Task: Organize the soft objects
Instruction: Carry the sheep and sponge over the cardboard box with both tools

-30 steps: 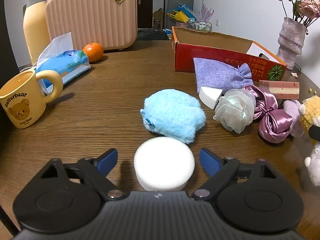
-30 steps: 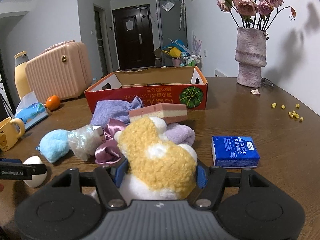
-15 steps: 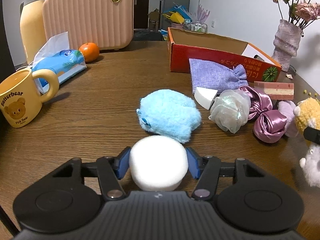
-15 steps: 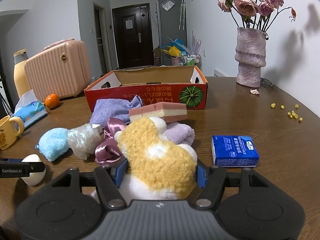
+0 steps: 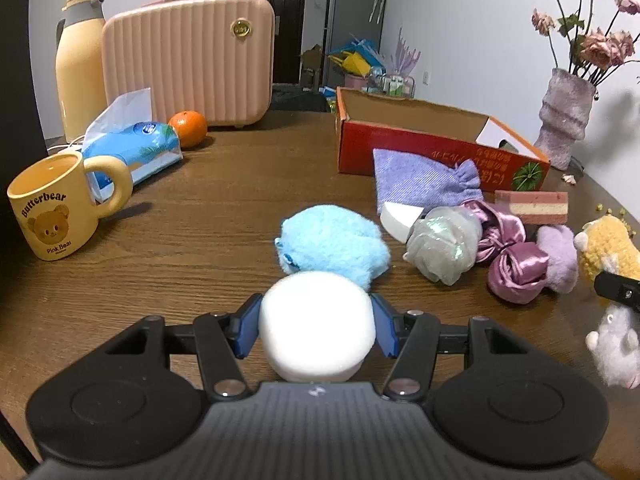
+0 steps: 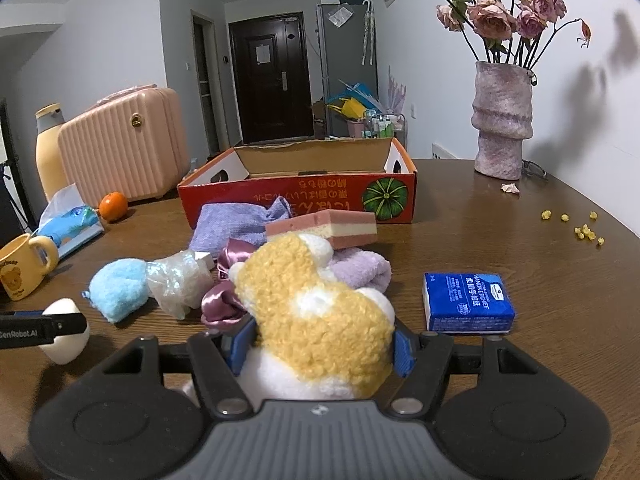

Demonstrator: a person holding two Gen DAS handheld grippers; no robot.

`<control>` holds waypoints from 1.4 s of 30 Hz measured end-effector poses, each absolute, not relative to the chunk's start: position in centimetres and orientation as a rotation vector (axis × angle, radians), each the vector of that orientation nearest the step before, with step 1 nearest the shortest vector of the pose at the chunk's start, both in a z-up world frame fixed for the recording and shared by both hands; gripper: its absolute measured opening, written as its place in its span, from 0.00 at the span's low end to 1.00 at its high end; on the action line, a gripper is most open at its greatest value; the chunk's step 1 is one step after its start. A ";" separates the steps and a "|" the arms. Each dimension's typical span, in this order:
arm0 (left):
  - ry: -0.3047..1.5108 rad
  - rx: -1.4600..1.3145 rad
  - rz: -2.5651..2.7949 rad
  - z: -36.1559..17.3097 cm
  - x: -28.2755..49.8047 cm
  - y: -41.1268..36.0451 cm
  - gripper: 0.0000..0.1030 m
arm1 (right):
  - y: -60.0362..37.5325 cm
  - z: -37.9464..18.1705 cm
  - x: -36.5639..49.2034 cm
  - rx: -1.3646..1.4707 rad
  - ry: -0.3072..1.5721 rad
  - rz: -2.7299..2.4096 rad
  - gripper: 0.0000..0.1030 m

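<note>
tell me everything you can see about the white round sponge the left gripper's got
The white round sponge is a smooth, matte, foam-looking puff with a domed top and a flatter rim below. The left gripper is shut on it, its blue-padded jaws pressing both sides. It sits just in front of the fluffy blue puff, over the wooden table. The right wrist view shows it from the side as egg-shaped; whether it rests on the table or is lifted is unclear.

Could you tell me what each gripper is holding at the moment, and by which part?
Left gripper: white sponge puff, by its sides. Right gripper: yellow plush toy, around its body.
</note>
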State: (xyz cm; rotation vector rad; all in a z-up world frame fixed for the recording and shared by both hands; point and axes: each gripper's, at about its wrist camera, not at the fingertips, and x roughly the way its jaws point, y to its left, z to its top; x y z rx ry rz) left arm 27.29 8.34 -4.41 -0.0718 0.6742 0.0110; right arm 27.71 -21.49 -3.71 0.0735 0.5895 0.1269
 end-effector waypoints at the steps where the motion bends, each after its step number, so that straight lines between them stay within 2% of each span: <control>1: 0.668 -0.072 0.009 -4.3 27.1 8.2 0.56 | -21.5 -3.6 27.6 0.074 0.585 0.128 0.63; 21: 0.529 -0.070 -0.069 -0.2 25.7 4.4 0.56 | -21.8 -0.9 26.0 0.039 0.477 0.146 0.63; 42: 0.423 -0.099 -0.087 3.2 28.7 0.9 0.56 | -23.4 1.7 29.3 0.061 0.378 0.141 0.63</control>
